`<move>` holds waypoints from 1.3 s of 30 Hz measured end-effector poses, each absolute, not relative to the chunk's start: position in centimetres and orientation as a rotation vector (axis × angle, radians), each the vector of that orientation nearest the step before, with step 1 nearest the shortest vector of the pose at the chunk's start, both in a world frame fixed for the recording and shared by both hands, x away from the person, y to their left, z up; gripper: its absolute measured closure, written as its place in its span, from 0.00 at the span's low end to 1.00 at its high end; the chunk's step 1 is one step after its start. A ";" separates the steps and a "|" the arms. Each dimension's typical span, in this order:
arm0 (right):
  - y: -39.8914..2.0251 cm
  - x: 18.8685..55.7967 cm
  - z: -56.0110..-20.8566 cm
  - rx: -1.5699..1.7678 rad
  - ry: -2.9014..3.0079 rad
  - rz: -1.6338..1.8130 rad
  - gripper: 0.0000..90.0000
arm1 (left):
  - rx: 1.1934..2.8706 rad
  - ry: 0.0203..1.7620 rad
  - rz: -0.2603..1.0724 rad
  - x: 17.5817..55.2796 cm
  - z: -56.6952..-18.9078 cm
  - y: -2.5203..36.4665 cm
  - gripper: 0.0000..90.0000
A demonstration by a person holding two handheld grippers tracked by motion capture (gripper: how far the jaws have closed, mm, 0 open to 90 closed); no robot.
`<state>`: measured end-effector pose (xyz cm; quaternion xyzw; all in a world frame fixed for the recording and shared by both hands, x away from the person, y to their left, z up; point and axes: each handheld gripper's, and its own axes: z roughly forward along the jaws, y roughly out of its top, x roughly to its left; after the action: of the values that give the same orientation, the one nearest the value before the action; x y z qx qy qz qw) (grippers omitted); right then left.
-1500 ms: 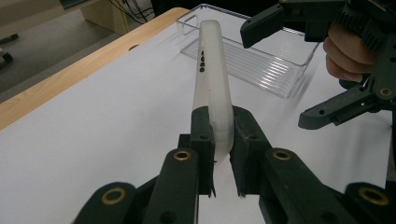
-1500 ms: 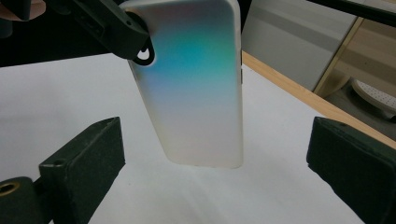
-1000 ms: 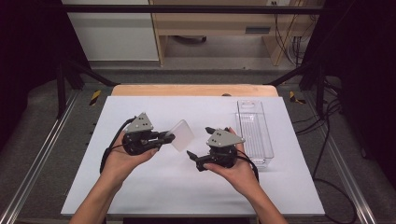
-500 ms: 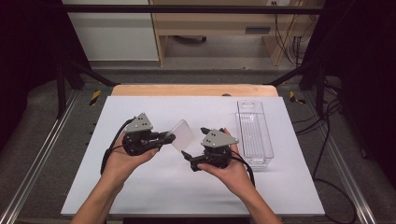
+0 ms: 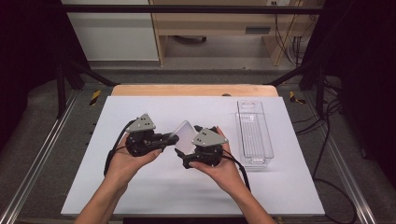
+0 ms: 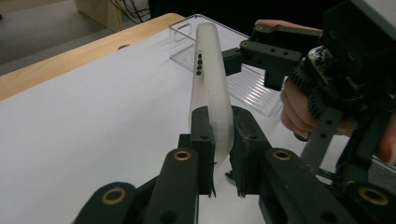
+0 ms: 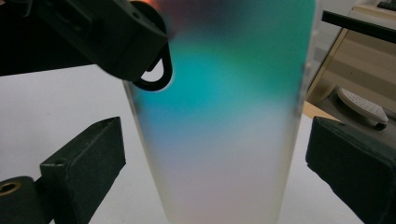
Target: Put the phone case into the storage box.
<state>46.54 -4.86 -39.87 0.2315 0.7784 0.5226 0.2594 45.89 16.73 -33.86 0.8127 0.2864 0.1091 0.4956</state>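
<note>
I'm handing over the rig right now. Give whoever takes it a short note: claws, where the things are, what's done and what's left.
Left claw: shut on the frosted plastic sheet, held on edge above the white table.
Right claw: open, jaws on either side of the sheet, not pressing on it.
Clear tray: at the table's right side, nothing seen in it.
Done: sheet lifted.
Left: probably close the right claw on the sheet.

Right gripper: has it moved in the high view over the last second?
Yes. The right gripper has shifted left, away from the clear bin and toward the frosted case held in the left gripper.
</note>
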 end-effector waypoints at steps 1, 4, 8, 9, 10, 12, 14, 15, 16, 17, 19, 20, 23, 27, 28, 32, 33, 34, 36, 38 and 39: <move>-4.8 46.6 -40.0 0.626 2.110 1.413 0.06 | 1.970 0.694 0.262 45.8 -33.9 16.6 0.89; -4.6 46.8 -40.2 0.624 2.104 1.414 0.06 | 1.972 0.691 0.247 45.8 -33.9 16.4 0.89; -4.5 46.8 -40.3 0.611 2.097 1.424 0.07 | 1.963 0.692 0.234 45.7 -33.9 16.2 0.89; -4.4 46.8 -40.3 0.609 2.093 1.424 0.07 | 1.961 0.694 0.228 45.6 -33.9 16.2 0.89; -4.4 46.9 -40.3 0.609 2.090 1.425 0.08 | 1.958 0.698 0.218 45.6 -34.0 16.2 0.89; -4.4 46.9 -40.3 0.612 2.089 1.428 0.09 | 1.949 0.707 0.206 45.7 -34.1 16.2 0.89; -4.4 46.8 -40.3 0.608 2.086 1.435 0.10 | 1.948 0.713 0.202 45.8 -34.3 16.2 0.89; -4.4 46.8 -40.3 0.603 2.083 1.437 0.11 | 1.944 0.715 0.196 45.8 -34.3 16.2 0.89; -4.4 46.8 -40.3 0.602 2.082 1.437 0.11 | 1.938 0.718 0.185 45.8 -34.3 16.3 0.89; -4.4 46.8 -40.3 0.602 2.083 1.435 0.11 | 1.930 0.720 0.179 45.9 -34.4 16.3 0.89; -4.5 46.7 -40.3 0.597 2.082 1.434 0.13 | 1.926 0.725 0.176 45.9 -34.3 16.4 0.89; -4.5 46.7 -40.3 0.594 2.080 1.437 0.13 | 1.925 0.726 0.175 45.9 -34.3 16.4 0.89; -4.6 46.7 -40.2 0.589 2.074 1.440 0.16 | 1.919 0.727 0.169 45.9 -34.3 16.4 0.89; -4.6 46.7 -40.2 0.586 2.073 1.442 0.18 | 1.912 0.730 0.164 46.0 -34.3 16.6 0.89; -4.6 46.7 -40.2 0.584 2.077 1.441 0.18 | 1.912 0.729 0.161 46.0 -34.3 16.6 0.89; -4.6 46.7 -40.2 0.584 2.088 1.442 0.19 | 1.903 0.731 0.152 46.1 -34.4 16.7 0.89; -4.6 46.7 -40.2 0.586 2.095 1.442 0.19 | 1.904 0.728 0.152 46.1 -34.5 16.7 0.89; -4.6 46.7 -40.2 0.589 2.102 1.439 0.19 | 1.905 0.729 0.151 46.1 -34.6 16.7 0.89; -4.5 46.7 -40.2 0.601 2.116 1.430 0.19 | 1.899 0.717 0.157 46.1 -34.8 16.7 0.89; -4.6 46.8 -40.2 0.620 2.132 1.442 0.19 | 1.878 0.712 0.174 46.1 -34.9 16.8 0.86; -4.7 46.9 -40.2 0.635 2.138 1.442 0.19 | 1.868 0.717 0.184 46.0 -34.9 16.9 0.80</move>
<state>46.86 -4.66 -40.22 0.2321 0.7814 0.5271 0.2403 46.01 16.92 -34.93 0.7845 0.3011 0.0775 0.5365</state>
